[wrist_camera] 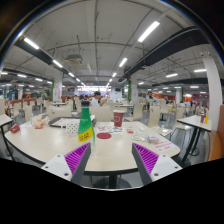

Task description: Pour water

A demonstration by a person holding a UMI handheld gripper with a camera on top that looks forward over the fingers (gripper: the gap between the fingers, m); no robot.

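The tongs (pixel 112 160) hover spread and empty over the near edge of the surface (pixel 45 145); beyond them stands the green bottle (pixel 86 122), with a red cup (pixel 118 119) just beside it, handy for pouring.

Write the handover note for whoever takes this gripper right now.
Gripper: open, empty, held above the near edge of the white table.
Things: green bottle with yellow label stands beyond the left finger; red cup stands to its right, beyond the fingers; a red disc lies between them.
Done: nothing grasped.
Left: grip the bottle, pour into the cup. Cup's contents cannot be seen.
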